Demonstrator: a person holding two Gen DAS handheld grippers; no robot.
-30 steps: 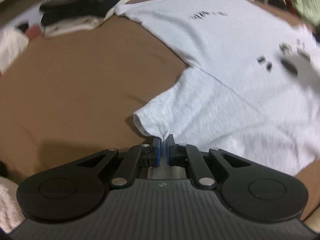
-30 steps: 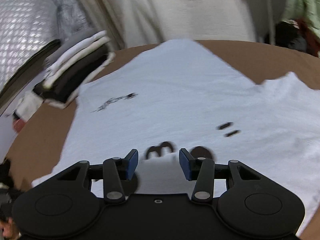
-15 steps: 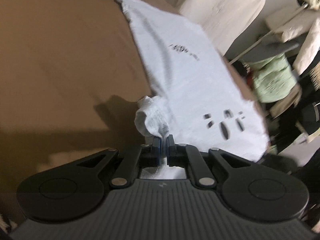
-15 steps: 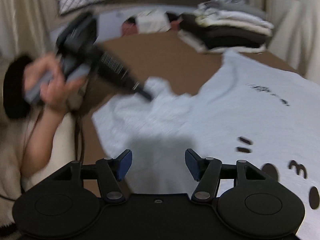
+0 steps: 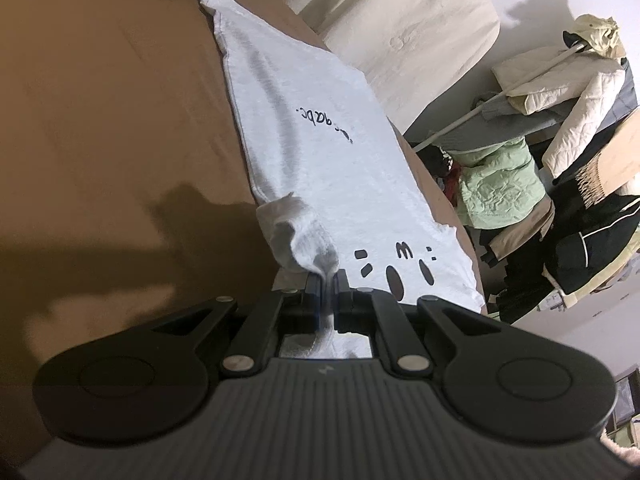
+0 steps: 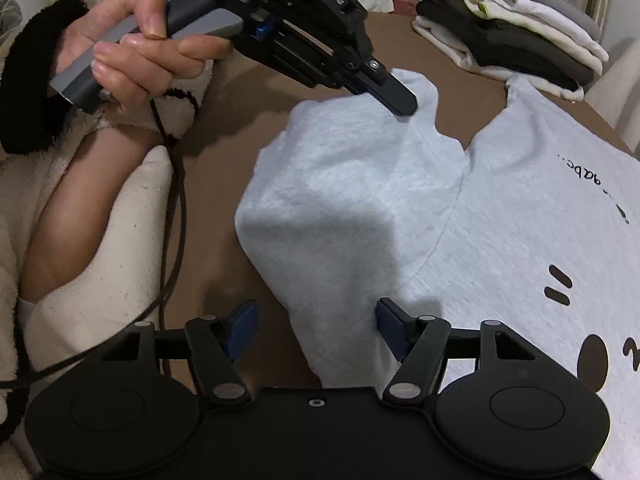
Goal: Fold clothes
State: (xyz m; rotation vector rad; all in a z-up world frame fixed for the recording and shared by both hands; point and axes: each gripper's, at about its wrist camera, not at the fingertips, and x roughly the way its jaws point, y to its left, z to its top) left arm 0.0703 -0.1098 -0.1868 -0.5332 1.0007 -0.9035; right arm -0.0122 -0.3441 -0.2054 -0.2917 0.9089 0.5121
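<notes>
Grey jersey is the matter in hand: a pale grey T-shirt (image 6: 500, 216) printed with black marks lies flat on a brown bedcover (image 5: 100, 128), and its near sleeve (image 6: 340, 184) has been lifted off that cover. Taking the sleeve as the landmark and going left to right in the right wrist view: to its left a hand (image 6: 132, 52) grips the handle of the left gripper (image 6: 404, 106), whose jaws are pressed together on the sleeve's upper edge; at the sleeve's lower corner the right gripper (image 6: 316, 326) stands with its jaws opening wide, the cloth between them but neither pad pressing on it. The step looks like a sleeve fold, one corner already caught. The next move, I judge, calls for the right jaws to close on the hem, then both hands to carry the sleeve across onto the shirt's body to its right. Beyond the sleeve, up and to the right, a stack of folded clothes (image 6: 508, 28) sits on the cover. In the left wrist view, right of the sleeve past the cover's edge, jackets (image 5: 560, 92) are heaped on a rack by a pale wall.
</notes>
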